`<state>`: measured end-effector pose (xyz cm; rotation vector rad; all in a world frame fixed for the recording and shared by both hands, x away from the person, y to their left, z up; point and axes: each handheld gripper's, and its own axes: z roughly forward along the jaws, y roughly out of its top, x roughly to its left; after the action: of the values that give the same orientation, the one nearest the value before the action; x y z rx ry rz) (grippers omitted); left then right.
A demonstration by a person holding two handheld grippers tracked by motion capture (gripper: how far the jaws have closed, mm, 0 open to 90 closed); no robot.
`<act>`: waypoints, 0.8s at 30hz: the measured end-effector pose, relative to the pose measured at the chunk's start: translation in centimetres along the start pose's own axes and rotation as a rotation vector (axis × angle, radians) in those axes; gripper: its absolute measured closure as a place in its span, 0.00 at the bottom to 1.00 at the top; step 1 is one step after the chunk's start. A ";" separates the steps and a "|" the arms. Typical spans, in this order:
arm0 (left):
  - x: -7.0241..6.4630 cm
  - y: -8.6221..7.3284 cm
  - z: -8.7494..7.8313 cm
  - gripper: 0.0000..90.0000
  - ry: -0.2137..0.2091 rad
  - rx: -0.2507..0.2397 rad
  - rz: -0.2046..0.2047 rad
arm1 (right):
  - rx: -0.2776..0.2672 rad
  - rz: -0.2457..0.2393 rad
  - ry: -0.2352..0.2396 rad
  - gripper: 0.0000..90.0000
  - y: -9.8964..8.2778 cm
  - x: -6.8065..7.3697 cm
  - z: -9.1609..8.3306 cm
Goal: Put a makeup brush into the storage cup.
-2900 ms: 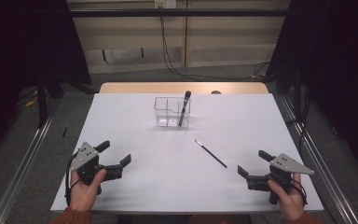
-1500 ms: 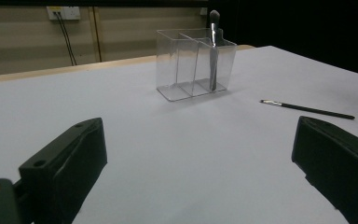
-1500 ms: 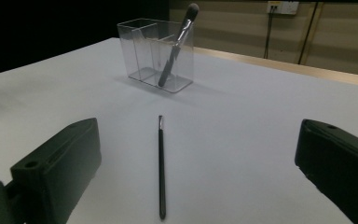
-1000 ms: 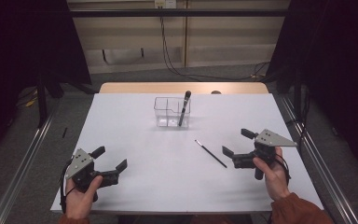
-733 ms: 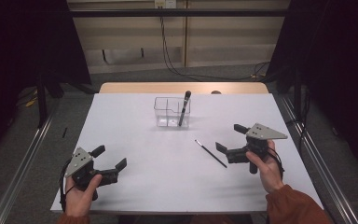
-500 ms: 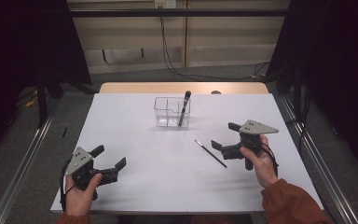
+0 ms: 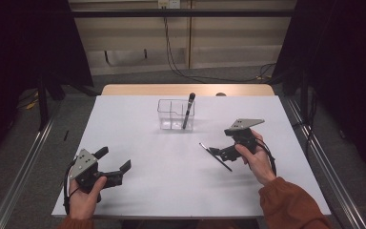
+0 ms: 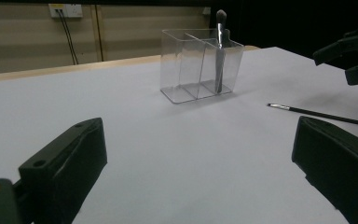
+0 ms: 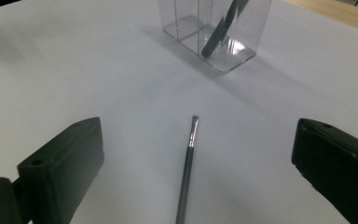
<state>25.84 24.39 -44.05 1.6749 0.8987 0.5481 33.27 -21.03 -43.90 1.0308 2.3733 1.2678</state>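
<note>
A clear divided organizer [image 7: 170,114] stands at the table's middle back, with a thick black brush [image 7: 188,110] upright in its right compartment. A thin black brush [image 7: 215,156] lies flat on the white table to the organizer's front right. My right gripper [image 7: 220,142] hovers open over the thin brush's near end. In the right gripper view the thin brush [image 9: 186,177] lies between the spread jaws of the right gripper [image 9: 199,140], pointing toward the organizer [image 9: 214,32]. My left gripper [image 7: 114,158] is open and holds nothing near the front left.
The white table [image 7: 138,133] has a wooden strip [image 7: 186,89] along its far edge. Metal rails [image 7: 24,162] run along both sides on the floor. In the left gripper view, the organizer [image 8: 198,70] and thin brush [image 8: 317,113] lie ahead, with the right gripper [image 8: 354,53] at upper right.
My right gripper has moved from the front right corner forward and left, over the thin brush. The left gripper shifted slightly toward the front edge and then held still.
</note>
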 end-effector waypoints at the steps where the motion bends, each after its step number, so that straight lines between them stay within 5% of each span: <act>1: 0.0 0.0 0.0 0.03 -0.002 -0.001 0.000 | 0.015 -0.001 -0.007 0.03 0.2 -0.1 0.0; 13: 0.3 0.0 -0.2 0.03 -0.012 -0.007 0.004 | 0.205 -0.016 0.015 0.03 1.7 -0.1 1.1; 24: 0.0 0.1 -0.1 0.03 -0.028 -0.008 0.033 | 0.344 -0.046 0.083 0.07 2.2 0.0 1.9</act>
<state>25.83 24.41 -43.91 1.6884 0.8488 0.5490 35.25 -19.06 -43.23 1.0227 2.7271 0.9208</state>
